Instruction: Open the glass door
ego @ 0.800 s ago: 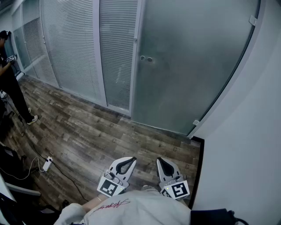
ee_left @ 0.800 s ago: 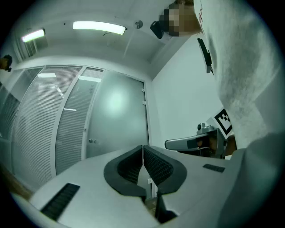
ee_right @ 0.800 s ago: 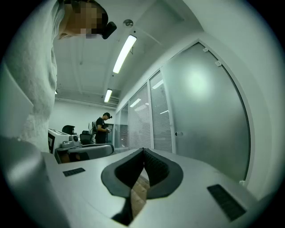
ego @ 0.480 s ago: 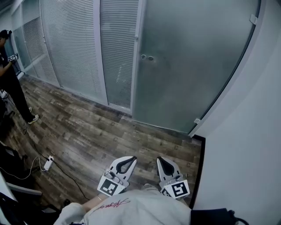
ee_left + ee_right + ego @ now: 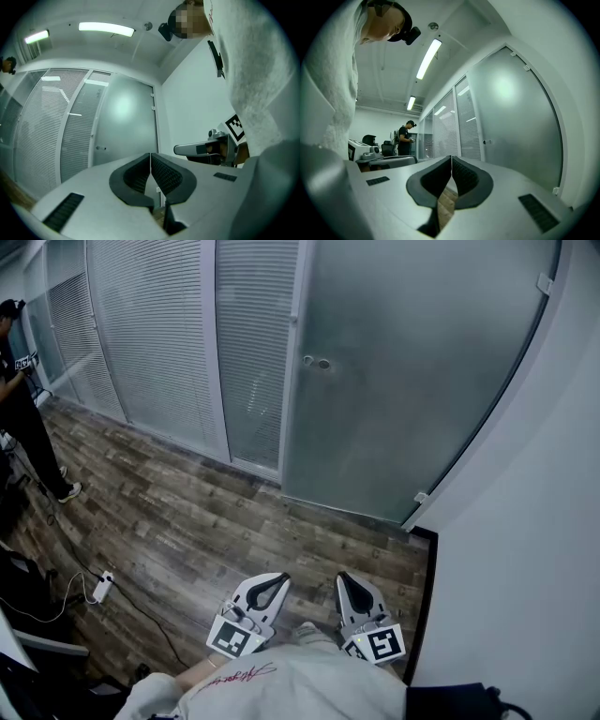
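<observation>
A frosted glass door (image 5: 412,381) stands ahead of me, with a small round metal knob (image 5: 316,363) near its left edge and metal clips at its right edge. In the gripper views the same door (image 5: 126,122) (image 5: 515,122) is well ahead of the jaws. My left gripper (image 5: 278,578) and right gripper (image 5: 343,577) hang low and close to my body, far from the door. Both are shut with nothing between their pads. The left gripper (image 5: 150,155) and right gripper (image 5: 451,158) show their tips touching.
Glass partitions with white blinds (image 5: 159,343) run left of the door. A white wall (image 5: 525,549) rises on the right. A person in black (image 5: 23,409) stands at far left. A power strip with cable (image 5: 100,589) lies on the wood floor (image 5: 206,531).
The door and its knob have shifted slightly in the head view. Both grippers stay where they were, shut.
</observation>
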Tool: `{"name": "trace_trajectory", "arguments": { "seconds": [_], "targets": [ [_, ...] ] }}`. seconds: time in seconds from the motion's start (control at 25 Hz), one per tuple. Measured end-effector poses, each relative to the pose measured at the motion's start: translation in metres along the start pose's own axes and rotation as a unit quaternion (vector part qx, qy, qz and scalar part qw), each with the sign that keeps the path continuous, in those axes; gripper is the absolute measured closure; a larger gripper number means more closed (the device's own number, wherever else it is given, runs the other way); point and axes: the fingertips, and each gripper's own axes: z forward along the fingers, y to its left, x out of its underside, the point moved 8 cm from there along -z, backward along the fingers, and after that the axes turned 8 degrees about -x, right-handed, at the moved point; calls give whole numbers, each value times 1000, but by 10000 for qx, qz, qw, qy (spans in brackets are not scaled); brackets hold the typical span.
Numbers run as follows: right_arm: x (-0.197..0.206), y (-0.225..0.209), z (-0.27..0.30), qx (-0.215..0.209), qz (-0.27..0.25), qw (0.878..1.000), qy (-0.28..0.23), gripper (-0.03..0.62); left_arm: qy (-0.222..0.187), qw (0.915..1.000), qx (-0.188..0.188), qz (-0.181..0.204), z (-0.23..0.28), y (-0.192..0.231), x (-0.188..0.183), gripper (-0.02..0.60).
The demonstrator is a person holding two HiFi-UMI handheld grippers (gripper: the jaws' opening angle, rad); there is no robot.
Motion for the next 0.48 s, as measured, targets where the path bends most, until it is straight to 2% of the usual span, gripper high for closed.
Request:
{"name": "trace_trajectory", "arguments": {
  "seconds": [0.48],
  "targets": [
    [1, -20, 34, -98, -61, 9999, 27, 574, 46, 9999, -127, -17, 21, 28, 3, 558]
  ]
}}
